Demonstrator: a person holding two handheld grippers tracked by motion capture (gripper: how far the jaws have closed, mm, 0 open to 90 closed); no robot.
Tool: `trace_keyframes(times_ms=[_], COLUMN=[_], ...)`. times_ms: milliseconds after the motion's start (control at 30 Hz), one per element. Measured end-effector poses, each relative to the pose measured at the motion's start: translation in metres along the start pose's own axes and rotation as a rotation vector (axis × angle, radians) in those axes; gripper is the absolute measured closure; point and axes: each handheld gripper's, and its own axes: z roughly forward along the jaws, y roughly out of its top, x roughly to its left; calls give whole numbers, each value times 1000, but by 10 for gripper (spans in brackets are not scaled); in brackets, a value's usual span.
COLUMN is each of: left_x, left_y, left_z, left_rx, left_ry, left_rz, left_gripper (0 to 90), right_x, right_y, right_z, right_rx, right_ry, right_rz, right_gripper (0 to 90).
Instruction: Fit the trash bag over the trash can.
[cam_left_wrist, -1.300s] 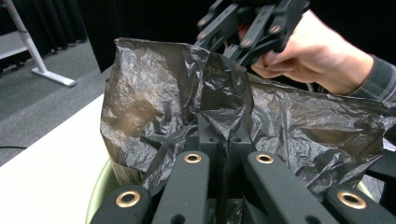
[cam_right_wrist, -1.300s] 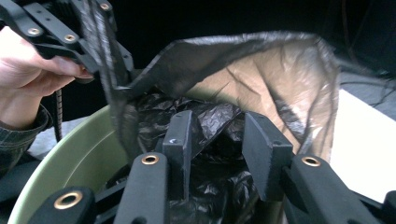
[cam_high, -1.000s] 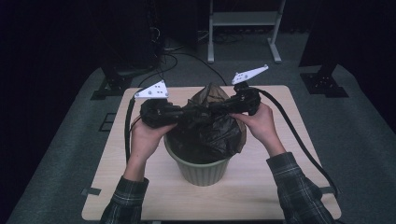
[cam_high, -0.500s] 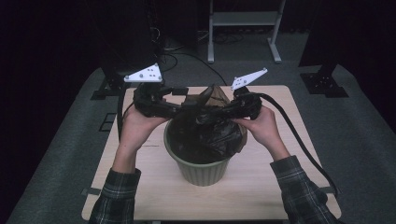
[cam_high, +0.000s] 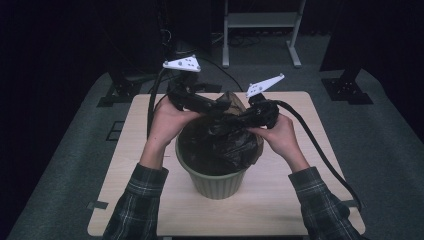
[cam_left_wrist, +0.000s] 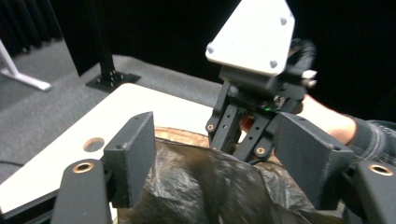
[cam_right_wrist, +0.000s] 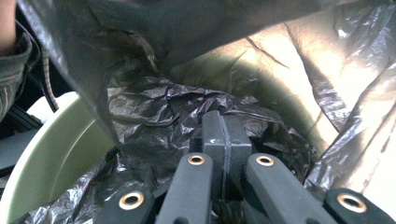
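Note:
A pale green bin (cam_high: 215, 182) stands mid-table with a black bin bag (cam_high: 220, 145) inside it. My left gripper (cam_high: 224, 106) is over the bin's far left rim. Its jaws have just been opening and now stand open (cam_left_wrist: 222, 158), with bag film (cam_left_wrist: 201, 186) lying loose between them, free of the pads. My right gripper (cam_high: 239, 120) reaches in from the right and is shut on a fold of the bag (cam_right_wrist: 154, 107). Its pads (cam_right_wrist: 224, 133) are pressed together above the bin's inner wall (cam_right_wrist: 51, 154). The right gripper (cam_left_wrist: 245, 144) also faces the left one.
The bin sits on a light wooden table (cam_high: 280, 200) with a round hole (cam_left_wrist: 93, 143) near one edge. A metal rack (cam_high: 260, 30) and black stand bases (cam_high: 345, 85) stand on the grey floor behind. Thick cables (cam_high: 320, 150) trail from both grippers.
The left gripper's jaws came apart off the bag, and the hand lifted and shifted toward the far side of the bin. The right gripper kept its place and its grip.

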Motion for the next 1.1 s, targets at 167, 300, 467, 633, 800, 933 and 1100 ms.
trace_keyframes(times_ms=[167,300,467,633,800,933,1100], left_x=[5,14,24,35,37,35,35], left_y=[-8,-18,-31,-48,-67,-81,-95], left_z=[19,21,11,-19,-54,-79,-98], left_rx=[61,113,123,71,22,-12,-24], left_ry=[36,40,74,137,179,214,248], left_rz=[-15,-28,-58,-108,-134,-148,-173], left_gripper=[264,599,899,899,900,900,900], right_x=[1,4,11,11,13,14,17], right_y=[0,-1,-2,-11,-18,-23,-29], right_z=[1,0,-3,-13,-29,-40,-46], right_rx=[-1,-4,-10,-13,-15,-23,-17], right_ry=[5,15,30,23,13,5,8], right_rz=[-2,-11,-27,-25,-27,-22,-24], right_gripper=[900,900,900,900,900,900,900])
